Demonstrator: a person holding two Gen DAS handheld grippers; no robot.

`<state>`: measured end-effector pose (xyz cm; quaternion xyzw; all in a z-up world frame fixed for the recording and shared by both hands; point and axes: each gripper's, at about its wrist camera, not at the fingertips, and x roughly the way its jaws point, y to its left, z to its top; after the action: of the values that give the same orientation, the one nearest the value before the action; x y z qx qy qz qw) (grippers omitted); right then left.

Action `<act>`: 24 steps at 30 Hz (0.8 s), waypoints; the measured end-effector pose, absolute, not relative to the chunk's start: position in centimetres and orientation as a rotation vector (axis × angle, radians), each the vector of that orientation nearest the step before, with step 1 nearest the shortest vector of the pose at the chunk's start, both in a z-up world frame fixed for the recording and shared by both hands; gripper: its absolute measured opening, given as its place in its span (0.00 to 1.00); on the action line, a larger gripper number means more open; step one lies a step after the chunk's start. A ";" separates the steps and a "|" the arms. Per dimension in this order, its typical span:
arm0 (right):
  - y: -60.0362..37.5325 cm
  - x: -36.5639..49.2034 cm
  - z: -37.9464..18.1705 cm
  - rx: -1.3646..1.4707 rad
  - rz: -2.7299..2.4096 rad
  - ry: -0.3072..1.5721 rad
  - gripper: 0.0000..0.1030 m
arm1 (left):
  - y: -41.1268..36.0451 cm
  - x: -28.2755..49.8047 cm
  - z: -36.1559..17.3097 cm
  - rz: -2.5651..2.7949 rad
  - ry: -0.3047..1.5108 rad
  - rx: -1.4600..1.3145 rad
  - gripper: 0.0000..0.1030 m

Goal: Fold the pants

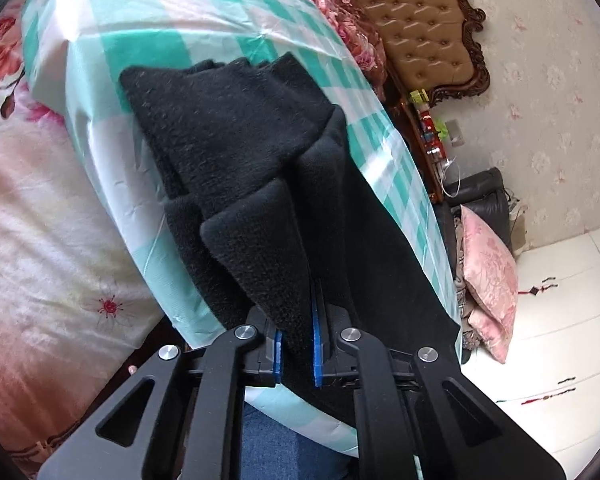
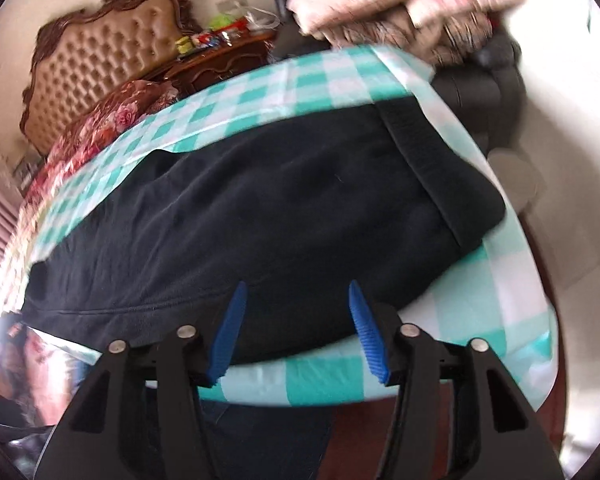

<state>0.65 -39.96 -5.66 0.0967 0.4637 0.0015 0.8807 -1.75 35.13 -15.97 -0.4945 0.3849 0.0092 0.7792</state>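
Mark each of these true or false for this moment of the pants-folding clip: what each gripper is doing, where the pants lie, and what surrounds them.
1. The left gripper is shut on a fold of the black pants. True.
2. The right gripper grips the pants' waistband. False: its jaws stand open with no cloth pinched, above the near edge of the pants.
3. The pants lie on a green and white checked cloth. True.
4. The checked cloth is red and white. False: it is green and white.
5. A tufted tan headboard shows in the left wrist view. True.
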 end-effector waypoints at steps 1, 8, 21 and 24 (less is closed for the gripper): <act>-38.9 1.0 -6.2 0.147 -0.011 0.977 0.59 | 35.2 -1.9 -16.1 0.021 0.833 -1.071 0.08; -36.6 1.5 -9.3 -0.004 -0.089 1.070 0.60 | 36.5 -2.8 -15.2 0.079 0.790 -1.039 0.10; -36.7 1.6 -9.3 -0.022 -0.081 1.084 0.63 | 36.8 -2.5 -15.2 0.131 0.787 -1.003 0.09; -37.4 2.3 -7.4 -0.021 -0.077 1.008 0.68 | 36.8 -2.3 -15.4 0.144 0.801 -1.002 0.11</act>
<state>2.29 -37.38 -7.37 -0.0102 0.4828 -0.0367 0.8749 -2.33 36.82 -15.44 -0.4667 0.3732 0.0673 0.7990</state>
